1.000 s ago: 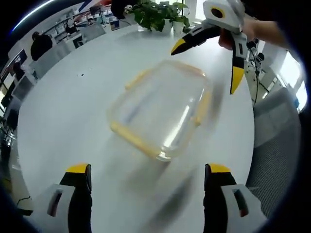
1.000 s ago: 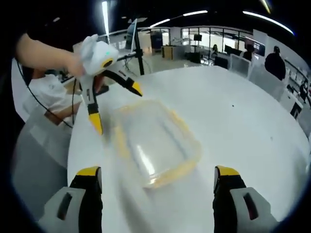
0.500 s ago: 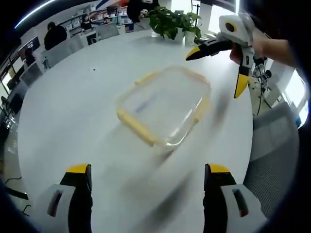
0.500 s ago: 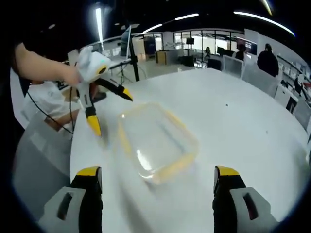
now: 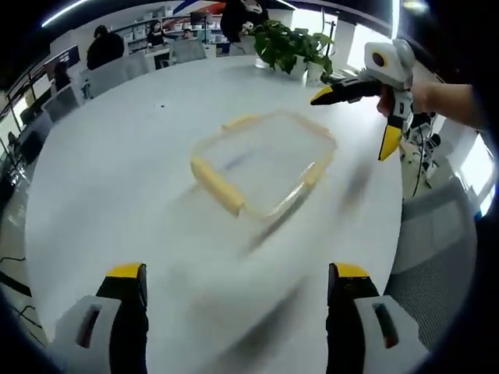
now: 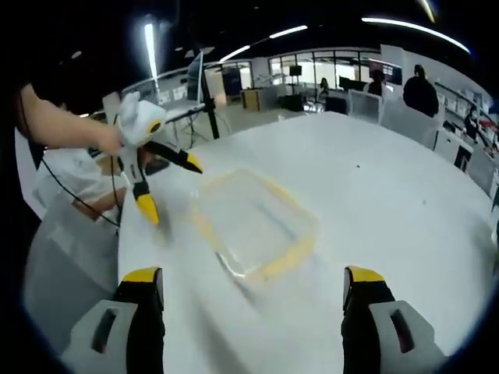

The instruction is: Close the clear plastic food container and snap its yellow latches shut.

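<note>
Left gripper view: the container [image 5: 263, 173] is seen ahead of the parted, empty jaws of the left gripper [image 5: 238, 282], resting on the white table [image 5: 117, 156], with yellow latches [image 5: 217, 185] along its edges. The right gripper [image 5: 360, 109] is held beyond the container's far right corner, jaws spread and grasping nothing. In the right gripper view the left gripper [image 6: 168, 185] is seen likewise released.

It is judged that the lid should be seated flat before each latch is pressed down, with the opposite side steadied.

Compared with half a second earlier, the container appears farther from both grippers, which have drawn back; whether the latches are snapped cannot be told.
</note>
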`<state>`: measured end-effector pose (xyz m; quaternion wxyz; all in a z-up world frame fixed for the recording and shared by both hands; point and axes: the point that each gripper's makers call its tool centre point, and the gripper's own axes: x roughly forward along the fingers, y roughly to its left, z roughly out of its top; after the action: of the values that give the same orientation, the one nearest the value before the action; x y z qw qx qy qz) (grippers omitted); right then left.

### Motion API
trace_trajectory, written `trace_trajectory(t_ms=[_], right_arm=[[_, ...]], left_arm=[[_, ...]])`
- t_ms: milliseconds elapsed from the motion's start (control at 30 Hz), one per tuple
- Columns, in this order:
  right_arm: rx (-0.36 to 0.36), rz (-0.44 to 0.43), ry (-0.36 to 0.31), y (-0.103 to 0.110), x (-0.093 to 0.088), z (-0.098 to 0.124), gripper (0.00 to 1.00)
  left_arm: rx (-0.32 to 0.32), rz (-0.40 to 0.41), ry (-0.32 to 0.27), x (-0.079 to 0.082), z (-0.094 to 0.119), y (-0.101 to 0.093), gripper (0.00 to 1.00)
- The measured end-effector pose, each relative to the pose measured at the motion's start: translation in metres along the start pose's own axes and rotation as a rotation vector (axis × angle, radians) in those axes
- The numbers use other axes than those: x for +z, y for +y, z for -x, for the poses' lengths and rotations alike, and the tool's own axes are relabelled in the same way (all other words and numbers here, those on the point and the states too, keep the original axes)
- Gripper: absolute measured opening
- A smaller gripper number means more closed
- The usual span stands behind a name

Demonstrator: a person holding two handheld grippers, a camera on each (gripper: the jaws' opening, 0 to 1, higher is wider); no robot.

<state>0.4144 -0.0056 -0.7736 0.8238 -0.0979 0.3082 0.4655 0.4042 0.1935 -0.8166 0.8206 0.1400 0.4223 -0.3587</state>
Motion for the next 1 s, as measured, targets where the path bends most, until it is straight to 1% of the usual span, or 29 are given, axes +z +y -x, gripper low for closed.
trace_trajectory(t_ms=[67, 233, 333, 500, 600, 733, 833, 1000], right_arm=[[-0.002, -0.005, -0.004, 0.000, -0.001, 0.001, 0.97], [-0.002, -0.013, -0.017, 0.006, -0.001, 0.004, 0.97], [-0.004, -0.027, -0.028, 0.008, -0.002, 0.006, 0.97], [-0.009, -0.036, -0.038, 0.012, -0.004, 0.010, 0.97], [-0.015, -0.059, -0.057, 0.013, -0.002, 0.012, 0.97], [-0.025, -0.077, -0.069, 0.014, -0.004, 0.014, 0.97], [-0.031, -0.093, -0.074, 0.016, -0.007, 0.015, 0.97], [-0.036, -0.113, -0.096, 0.019, -0.005, 0.016, 0.97]], left_arm=[[0.000, 0.012, -0.009, -0.001, 0.002, 0.000, 0.98], [0.000, 0.045, -0.051, 0.000, 0.005, -0.001, 0.97], [0.003, 0.044, -0.053, -0.002, 0.006, -0.003, 0.97], [0.006, 0.076, -0.084, -0.003, 0.008, -0.006, 0.96], [-0.005, 0.097, -0.104, -0.003, 0.009, -0.011, 0.96], [0.005, 0.104, -0.115, -0.006, 0.010, -0.014, 0.96], [0.003, 0.125, -0.123, -0.010, 0.011, -0.018, 0.96], [0.004, 0.145, -0.130, -0.015, 0.012, -0.019, 0.96]])
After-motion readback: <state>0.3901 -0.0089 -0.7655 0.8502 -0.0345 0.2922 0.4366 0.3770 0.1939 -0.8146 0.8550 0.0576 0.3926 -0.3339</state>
